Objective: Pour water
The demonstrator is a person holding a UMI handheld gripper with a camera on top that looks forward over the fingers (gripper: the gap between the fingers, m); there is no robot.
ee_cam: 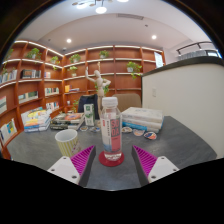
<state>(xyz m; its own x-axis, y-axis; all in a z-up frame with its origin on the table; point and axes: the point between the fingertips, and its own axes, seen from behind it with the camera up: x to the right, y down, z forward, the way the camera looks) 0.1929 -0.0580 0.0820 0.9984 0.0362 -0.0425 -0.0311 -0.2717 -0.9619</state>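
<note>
Room: a library-like space with warm wooden bookshelves along the back wall, books and small potted plants on the shelves, and round ceiling lights overhead.
Partition: a pale wall panel rises behind and to the right of the bottle.
Surface: a grey table, the bottle standing near its front edge.
Landmark: a clear plastic water bottle with a white cap and a pink-and-white label, upright on the table.
Gripper: the gripper has its fingers spread wide; the magenta pads sit at either side of the bottle's base, with a gap visible on each side, so the bottle stands between them on the table and is not clamped.
Cup: a pale yellow-green ribbed cup stands just left of the bottle, near the left finger.
Books: a stack of books lies well to the left and behind the bottle.
Box: a flat white box lies behind and to the right of the bottle.
Figurine: a small pale figure stands directly behind the bottle, in front of the shelves.
Small items: low coloured objects beside the box, too small to tell.
</note>
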